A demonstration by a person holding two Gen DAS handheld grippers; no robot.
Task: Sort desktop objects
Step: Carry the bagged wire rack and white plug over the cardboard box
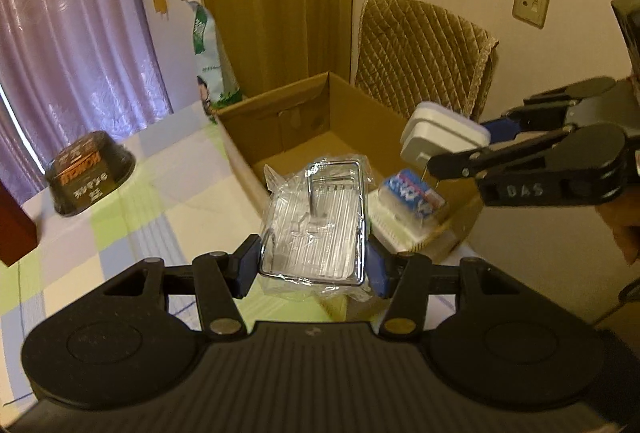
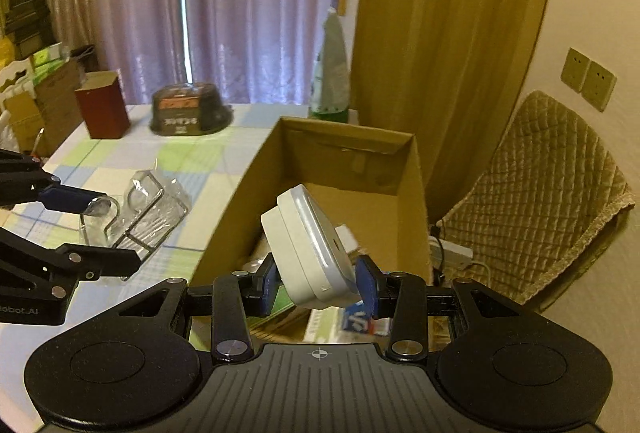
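Observation:
My left gripper [image 1: 314, 269] is shut on a plastic-wrapped clear holder with a chrome wire frame [image 1: 316, 217], held above the table beside the open cardboard box [image 1: 280, 105]. In the right wrist view the same wrapped holder [image 2: 140, 213] hangs between the left gripper's fingers [image 2: 80, 199]. My right gripper [image 2: 320, 289] is shut on a white square plug adapter [image 2: 312, 245], tilted, above the cardboard box [image 2: 408, 169]. From the left wrist view that adapter [image 1: 444, 133] hovers over the box's right side. Inside the box lie a blue-and-white packet [image 1: 416, 195] and a white flat item.
A checked tablecloth [image 1: 160, 193] covers the table. A dark instant-noodle bowl [image 1: 90, 171] and a dark red box [image 2: 102, 107] stand on the far side. A green-and-white bag [image 1: 208, 57] leans behind the box. A quilted chair [image 1: 424, 53] stands to the right, near wall sockets.

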